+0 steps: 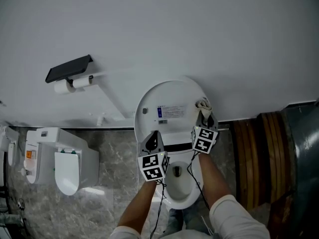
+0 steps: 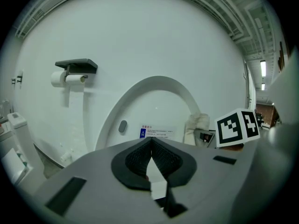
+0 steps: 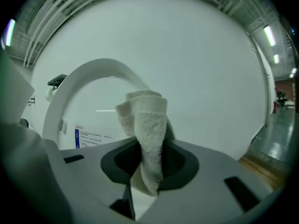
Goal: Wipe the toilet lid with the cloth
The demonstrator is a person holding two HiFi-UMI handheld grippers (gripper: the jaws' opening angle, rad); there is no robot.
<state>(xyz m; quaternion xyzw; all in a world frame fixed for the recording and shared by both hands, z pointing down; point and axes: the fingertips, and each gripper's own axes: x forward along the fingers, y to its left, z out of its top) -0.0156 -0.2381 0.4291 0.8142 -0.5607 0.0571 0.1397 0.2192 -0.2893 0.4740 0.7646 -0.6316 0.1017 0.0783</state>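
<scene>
The right gripper grips the cloth between its jaws, holding it at the right edge of the raised lid. The left gripper has its jaws together, holding nothing, low in front of the lid.

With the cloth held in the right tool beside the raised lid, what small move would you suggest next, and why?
Probably sweep the right tool leftward across the lid, cloth pressed against it: the cloth sits at the lid's upper right edge, and most of its face, label included, lies to the left.
</scene>
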